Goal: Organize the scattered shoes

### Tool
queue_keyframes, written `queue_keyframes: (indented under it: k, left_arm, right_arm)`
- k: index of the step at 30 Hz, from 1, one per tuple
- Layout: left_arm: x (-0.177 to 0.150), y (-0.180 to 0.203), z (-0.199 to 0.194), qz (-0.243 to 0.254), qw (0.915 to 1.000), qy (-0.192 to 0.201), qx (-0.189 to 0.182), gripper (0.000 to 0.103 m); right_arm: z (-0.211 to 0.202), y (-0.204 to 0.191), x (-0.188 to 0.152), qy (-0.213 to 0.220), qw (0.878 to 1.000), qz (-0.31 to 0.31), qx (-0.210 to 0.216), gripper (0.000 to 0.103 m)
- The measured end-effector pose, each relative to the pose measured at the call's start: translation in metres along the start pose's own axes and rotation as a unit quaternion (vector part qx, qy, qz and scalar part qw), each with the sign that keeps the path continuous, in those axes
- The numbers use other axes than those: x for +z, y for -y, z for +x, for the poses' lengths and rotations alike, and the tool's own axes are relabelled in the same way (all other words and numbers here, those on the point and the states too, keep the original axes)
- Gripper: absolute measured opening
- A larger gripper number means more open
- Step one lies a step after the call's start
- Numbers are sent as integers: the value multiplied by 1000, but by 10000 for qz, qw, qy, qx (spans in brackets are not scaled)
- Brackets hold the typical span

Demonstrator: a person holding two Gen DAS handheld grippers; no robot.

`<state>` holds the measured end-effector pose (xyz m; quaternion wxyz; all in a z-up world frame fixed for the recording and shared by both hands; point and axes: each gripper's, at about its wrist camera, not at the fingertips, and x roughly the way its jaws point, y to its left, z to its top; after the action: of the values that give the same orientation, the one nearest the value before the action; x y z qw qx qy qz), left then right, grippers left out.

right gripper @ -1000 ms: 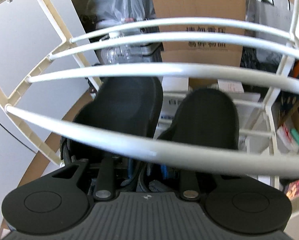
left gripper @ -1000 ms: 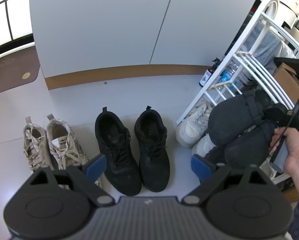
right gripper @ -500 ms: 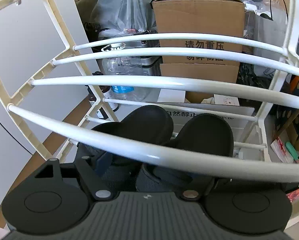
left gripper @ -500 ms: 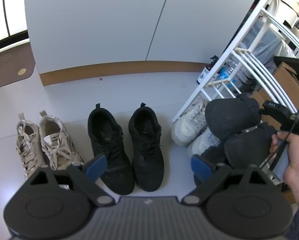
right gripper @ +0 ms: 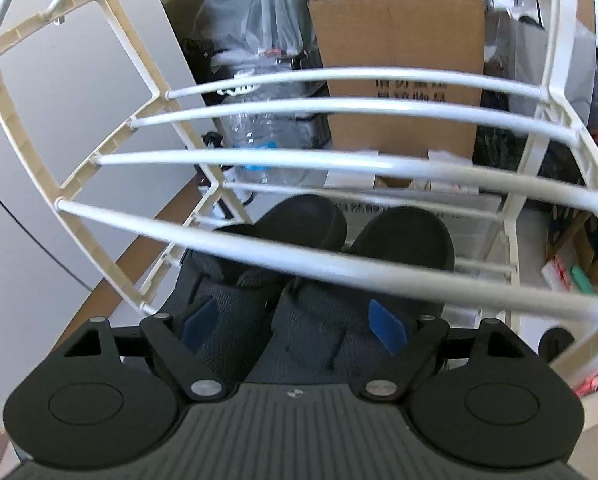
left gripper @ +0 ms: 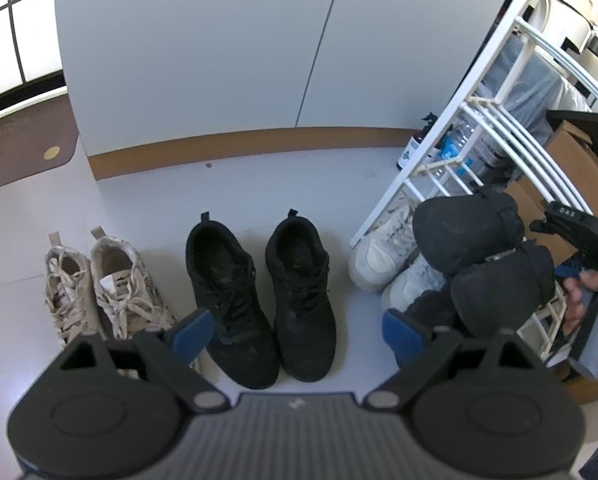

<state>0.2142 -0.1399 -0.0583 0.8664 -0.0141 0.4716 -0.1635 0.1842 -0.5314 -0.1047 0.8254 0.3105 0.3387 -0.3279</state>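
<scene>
item: shoe tidying, floor beside white rack. left gripper (left gripper: 293,334): fingers spread, holding nothing, hanging above the floor (left gripper: 259,184). at 12 o'clock of it, black shoes (left gripper: 261,300), a pair side by side, toes toward the camera. at 10 o'clock, beige sneakers (left gripper: 103,288), a pair, laces loose. at 2 o'clock, white rack (left gripper: 511,140); white sneakers (left gripper: 391,264) on its bottom tier. right gripper (right gripper: 295,320): fingers spread, blue pads on either side of the dark slippers (right gripper: 319,312), which lie side by side on a rack tier, toes at 12 o'clock; whether the pads touch them cannot be told. a hand (left gripper: 595,296) grips the right gripper's handle. cardboard box (right gripper: 399,64) behind the rack.
</scene>
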Motion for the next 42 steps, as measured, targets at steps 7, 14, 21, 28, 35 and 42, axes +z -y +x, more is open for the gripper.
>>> queue_keyframes:
  k: [7,14,21,28,35,42]
  left_arm:
    - [-2,-10,-10,-105,9999,18,103,93]
    - [-6,-32,-22,-176,9984,43,528,93]
    - [-10,-54,-26,-372,9965,-25,743,93]
    - [-13,-71,-35,-552,9949,-17,846,93]
    - [-13,-79,-25,-688,9933,-131,924,93]
    - [-9,-84,-2,-634,9920,-336,1039,93]
  right_arm:
    - [-16,-11,-11,-236,9993,-203,214,87]
    - [-31,-30,-30,-673,9940,-651,568,87]
    - [-53,-68,-68,-971,9756,-1514,1260,87]
    - [-63,-87,-92,-1197,9638,-1952,1367,86]
    - [-74,-120,-126,-1442,9395,-2645,1632,86]
    - [-73,-149,-157,-1684,9079,-3350,1873,86]
